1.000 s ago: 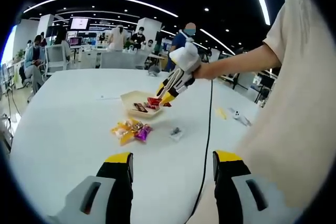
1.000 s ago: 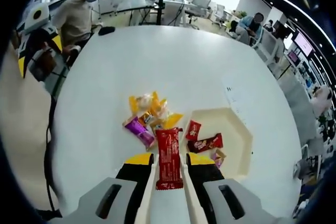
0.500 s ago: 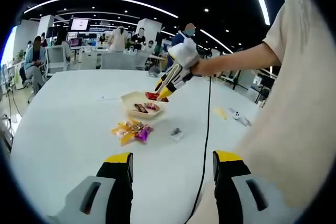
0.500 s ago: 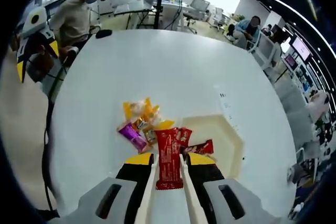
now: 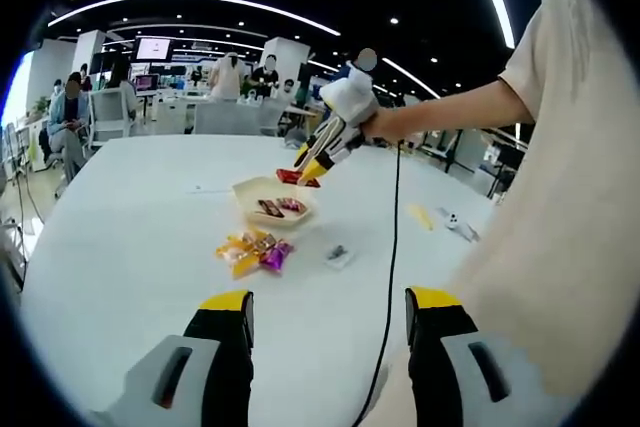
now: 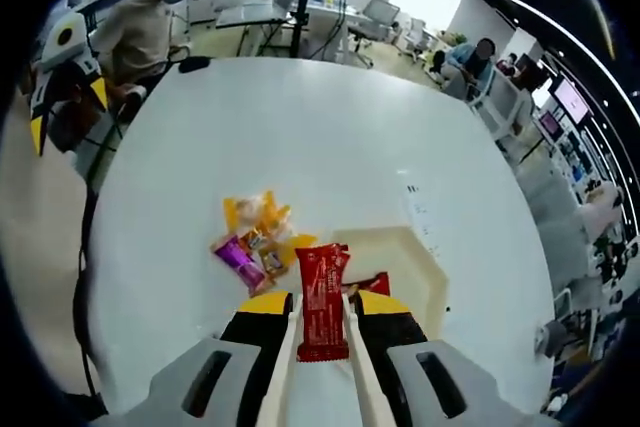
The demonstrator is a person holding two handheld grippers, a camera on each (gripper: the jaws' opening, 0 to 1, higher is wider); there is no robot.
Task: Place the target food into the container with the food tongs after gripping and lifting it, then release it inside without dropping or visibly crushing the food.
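While I hold the red snack packet [image 6: 322, 297] up in the air, my right gripper [image 6: 322, 307] has its jaws clenched on it, with the packet standing up between the two yellow tips. In the left gripper view I can see that same packet [image 5: 289, 176] high above the cream tray [image 5: 262, 190], pinched at the end of my right gripper [image 5: 312, 169]. In the right gripper view the cream tray [image 6: 420, 267] sits on the white worktop [image 6: 300, 137] just past my jaws, and a dark red snack [image 6: 377, 282] already lies in it. A little pile of yellow and purple snacks [image 6: 250, 237] lies on the worktop just beside the tray. My left gripper [image 5: 325, 317] hangs low over the worktop with its jaws wide apart and nothing between them. I think my job now is to bring the packet down into the tray and let go. If I let go from this high, it could flip and land outside the tray or on the pile. If I squeeze too hard, I could squash what is inside. A black cable [image 5: 390, 247] runs across the worktop, and it could snag my hand.
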